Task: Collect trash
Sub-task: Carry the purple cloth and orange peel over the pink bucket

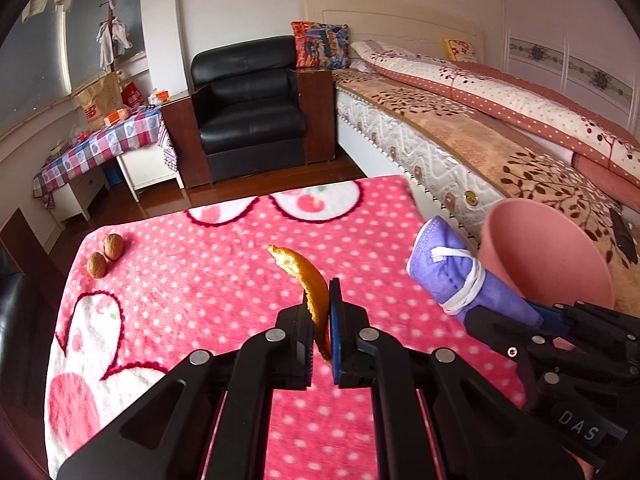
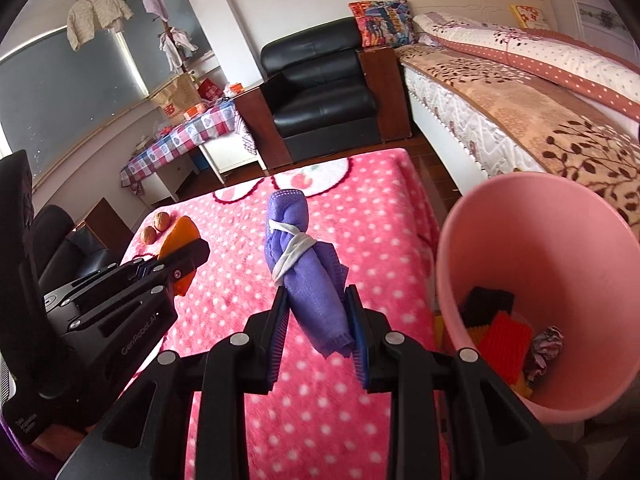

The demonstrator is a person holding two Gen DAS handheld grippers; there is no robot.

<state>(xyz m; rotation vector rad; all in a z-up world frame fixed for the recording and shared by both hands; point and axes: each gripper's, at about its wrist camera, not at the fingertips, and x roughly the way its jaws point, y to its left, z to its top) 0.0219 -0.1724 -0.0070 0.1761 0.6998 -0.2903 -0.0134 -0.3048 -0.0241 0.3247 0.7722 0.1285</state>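
My left gripper [image 1: 320, 300] is shut on a curled strip of orange peel [image 1: 308, 276], held up above the pink dotted blanket [image 1: 192, 280]. The right wrist view shows the same peel [image 2: 182, 234] in the left gripper [image 2: 188, 252] at the left. My right gripper [image 2: 316, 304] is shut on a rolled purple face mask [image 2: 304, 256] tied with its white straps; the mask [image 1: 448, 268] also shows at the right of the left wrist view. A pink waste bin [image 2: 560, 248] stands just right of the mask, with black, red and crumpled scraps inside. The bin [image 1: 540, 252] sits beyond the table's right edge.
Two walnuts [image 1: 105, 255] lie near the blanket's far left corner. A black armchair [image 1: 248, 108] stands beyond the table, a bed [image 1: 480, 120] runs along the right, and a small table with a checked cloth [image 1: 100, 144] is at the left.
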